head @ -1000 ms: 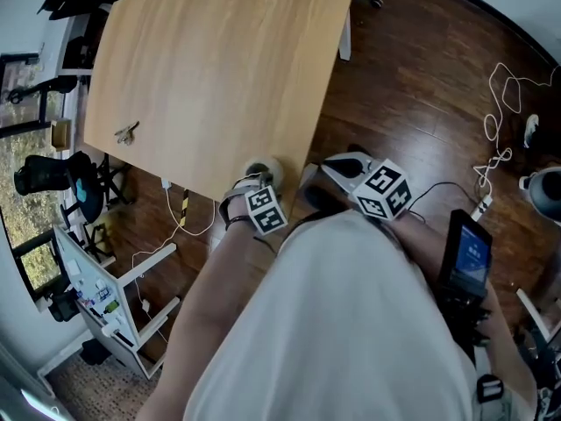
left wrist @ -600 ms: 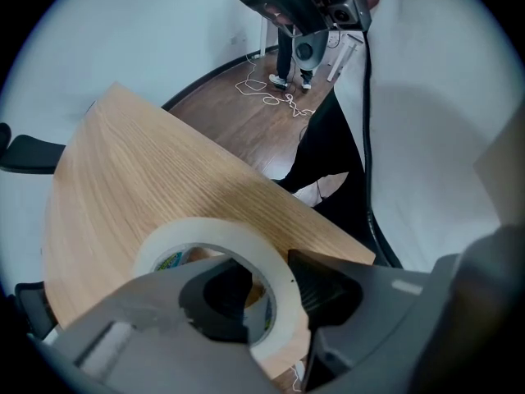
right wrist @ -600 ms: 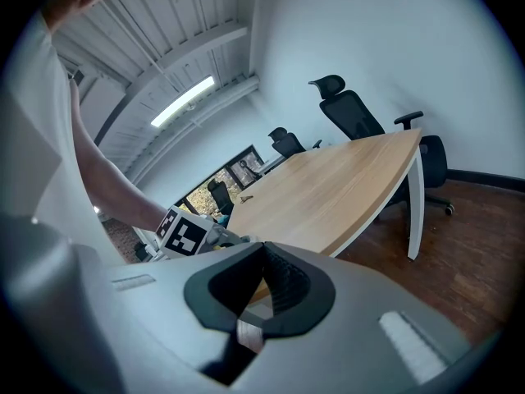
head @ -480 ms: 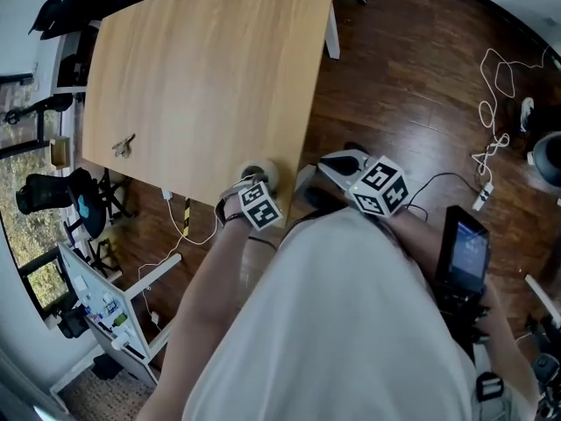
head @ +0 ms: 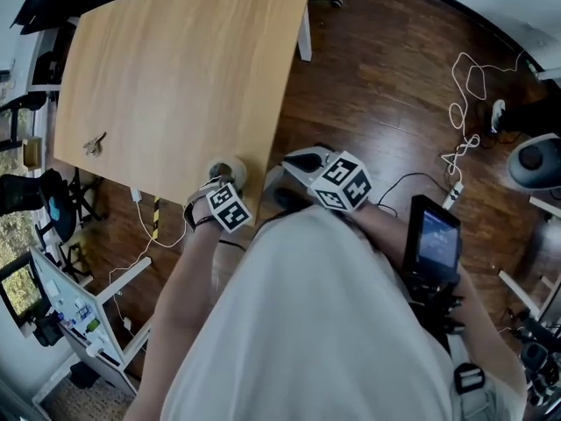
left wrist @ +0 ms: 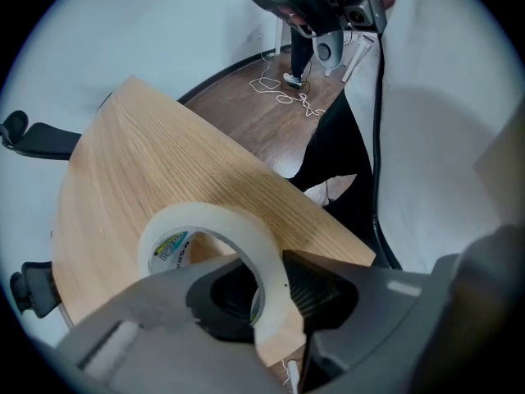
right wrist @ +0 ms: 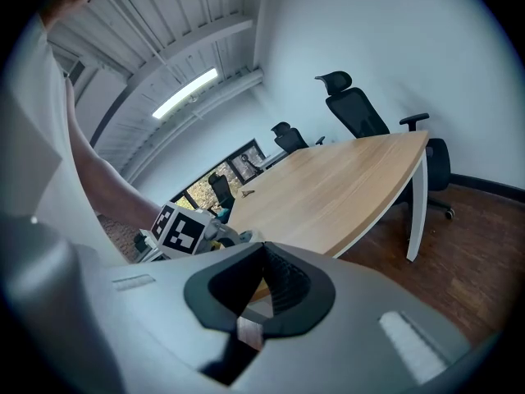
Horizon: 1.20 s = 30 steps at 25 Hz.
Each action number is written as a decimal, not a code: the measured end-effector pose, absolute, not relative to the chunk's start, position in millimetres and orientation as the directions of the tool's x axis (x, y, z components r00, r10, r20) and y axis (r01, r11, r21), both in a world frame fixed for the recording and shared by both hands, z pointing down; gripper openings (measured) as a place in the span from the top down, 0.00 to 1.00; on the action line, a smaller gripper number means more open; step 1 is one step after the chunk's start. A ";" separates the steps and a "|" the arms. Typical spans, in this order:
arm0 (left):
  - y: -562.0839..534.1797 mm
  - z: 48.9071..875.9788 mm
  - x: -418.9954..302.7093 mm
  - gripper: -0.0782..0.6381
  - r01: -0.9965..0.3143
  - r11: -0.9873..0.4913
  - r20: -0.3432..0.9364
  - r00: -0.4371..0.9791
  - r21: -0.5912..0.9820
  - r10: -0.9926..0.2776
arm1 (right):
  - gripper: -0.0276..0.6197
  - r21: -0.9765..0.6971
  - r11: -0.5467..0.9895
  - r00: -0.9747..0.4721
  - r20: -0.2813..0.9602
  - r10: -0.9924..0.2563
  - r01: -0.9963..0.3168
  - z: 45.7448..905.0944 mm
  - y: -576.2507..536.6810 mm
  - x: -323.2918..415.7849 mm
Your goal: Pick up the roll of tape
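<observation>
The roll of clear tape (head: 226, 170) lies flat on the wooden table (head: 175, 77), close to its near edge. My left gripper (head: 223, 182) points straight down over it. In the left gripper view the tape (left wrist: 205, 228) has its near wall between the jaws of the left gripper (left wrist: 267, 294): one jaw stands inside the hole, the other outside. The jaws are closing on that wall, and a dark gap still shows on the inner side. My right gripper (head: 294, 160) hovers just off the table's edge, beside the left one. The right gripper (right wrist: 250, 306) has its jaws together with nothing between them.
A small bunch of keys (head: 95, 142) lies far off on the table's left part. Office chairs (right wrist: 361, 109) stand behind the table. White cables (head: 460, 103) trail on the dark wood floor, and a device with a lit screen (head: 434, 239) is at the right.
The head view has swung, so the whole scene sits further left and higher. The left gripper stays over the tape at the table's edge. The right gripper keeps its place beside it.
</observation>
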<state>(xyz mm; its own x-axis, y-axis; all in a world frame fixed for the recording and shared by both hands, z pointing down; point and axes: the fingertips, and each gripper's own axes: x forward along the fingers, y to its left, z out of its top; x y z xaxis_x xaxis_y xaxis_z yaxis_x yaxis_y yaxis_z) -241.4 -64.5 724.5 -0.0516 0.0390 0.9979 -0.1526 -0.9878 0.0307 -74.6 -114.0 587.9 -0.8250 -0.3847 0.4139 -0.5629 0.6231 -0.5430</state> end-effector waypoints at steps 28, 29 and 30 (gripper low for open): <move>-115.0 557.1 -217.4 0.75 -0.847 -0.493 0.600 0.504 0.201 -0.621 | 0.95 -0.373 0.826 -0.872 0.416 -0.258 -0.422 528.4 -206.1 -105.2; -113.8 552.0 -220.6 0.75 -0.855 -0.473 0.580 0.499 0.211 -0.644 | 0.95 -0.369 0.836 -0.878 0.412 -0.245 -0.407 524.5 -205.5 -110.4; -112.0 546.0 -223.9 0.75 -0.862 -0.455 0.558 0.495 0.222 -0.666 | 0.95 -0.365 0.846 -0.884 0.408 -0.231 -0.389 519.4 -203.7 -116.5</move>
<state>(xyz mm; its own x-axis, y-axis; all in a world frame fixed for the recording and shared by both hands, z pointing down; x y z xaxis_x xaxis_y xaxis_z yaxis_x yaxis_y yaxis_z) -223.9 -112.0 546.0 0.4948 -0.6660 0.5583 -0.8625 -0.4549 0.2217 -116.5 -203.7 519.4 -0.8835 -0.2308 0.4075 -0.3892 0.8459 -0.3646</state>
